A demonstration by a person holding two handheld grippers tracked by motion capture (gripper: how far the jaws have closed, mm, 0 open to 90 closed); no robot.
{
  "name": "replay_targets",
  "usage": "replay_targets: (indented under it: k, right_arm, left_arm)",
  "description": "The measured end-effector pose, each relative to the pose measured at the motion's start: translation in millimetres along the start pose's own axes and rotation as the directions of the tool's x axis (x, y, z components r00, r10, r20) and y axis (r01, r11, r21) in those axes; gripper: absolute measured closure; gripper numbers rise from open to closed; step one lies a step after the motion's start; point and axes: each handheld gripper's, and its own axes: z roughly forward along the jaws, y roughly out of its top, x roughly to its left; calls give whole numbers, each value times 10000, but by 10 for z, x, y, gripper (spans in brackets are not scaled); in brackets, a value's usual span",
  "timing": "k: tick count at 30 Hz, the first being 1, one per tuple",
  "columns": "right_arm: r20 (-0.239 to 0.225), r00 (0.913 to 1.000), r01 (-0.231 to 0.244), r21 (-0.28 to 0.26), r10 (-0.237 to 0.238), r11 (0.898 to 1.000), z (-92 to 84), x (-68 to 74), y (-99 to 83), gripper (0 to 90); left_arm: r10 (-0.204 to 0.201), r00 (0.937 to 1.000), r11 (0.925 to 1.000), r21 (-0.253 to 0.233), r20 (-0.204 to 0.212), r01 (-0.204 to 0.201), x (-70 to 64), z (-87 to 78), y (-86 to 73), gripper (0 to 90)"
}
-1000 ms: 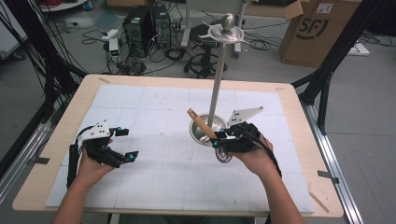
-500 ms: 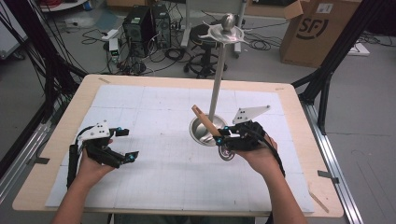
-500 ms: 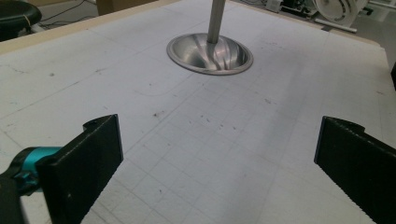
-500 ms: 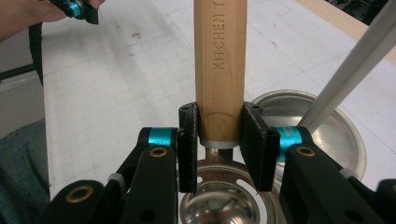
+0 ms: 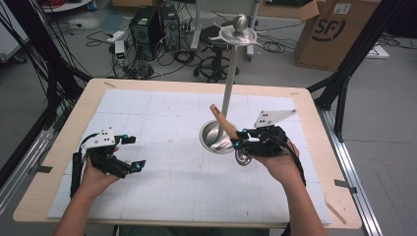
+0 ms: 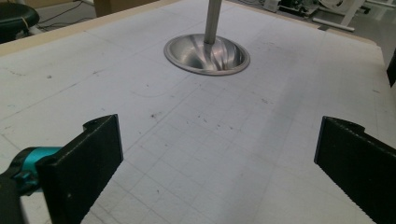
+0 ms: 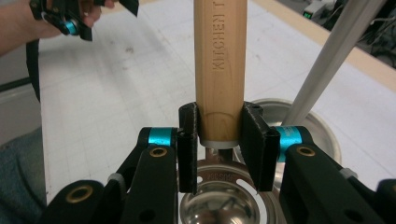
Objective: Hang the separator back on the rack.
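Note:
A metal stand rises from the white gridded mat (image 5: 162, 123), with a round dished base (image 5: 212, 135), a thin pole (image 5: 227, 93) and a hook ring on top (image 5: 238, 33). My right gripper (image 5: 237, 143) is just right of the base, shut on a utensil's wooden handle (image 5: 221, 119); its metal head (image 5: 243, 158) hangs below the jaws. In the right gripper view my right gripper (image 7: 218, 135) clamps the handle (image 7: 219, 60) near its lower end, above the shiny head (image 7: 219, 200). My left gripper (image 5: 134, 152) rests at the mat's left, open and holding nothing. In the left gripper view my left gripper (image 6: 219, 135) faces the base (image 6: 206, 53).
The wooden table edge (image 5: 187, 84) frames the mat. Beyond the table stand a cardboard box (image 5: 334, 29), computer towers (image 5: 152, 24) and a stool (image 5: 216, 64) on the floor. Black frame posts (image 5: 344, 73) flank the table's corners.
My right gripper has shifted slightly to the right with the utensil, and the handle's top now leans closer to the pole. The left gripper has stayed put.

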Motion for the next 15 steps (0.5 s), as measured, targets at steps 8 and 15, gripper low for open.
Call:
replay_targets:
  k: [8, 15]
  right_arm:
    - [154, 9999, -16, -383, 22, 9993, -147, -66, -5, 689]
    - [403, 9991, -62, -771, 93, 9970, -257, -120, 4, 689]
  left_arm:
    - [-61, 10000, 10000, 67, 35, 61, 2, 19, -6, 17]
    - [-6, 10000, 9999, 106, 45, 5, -2, 21, -6, 17]
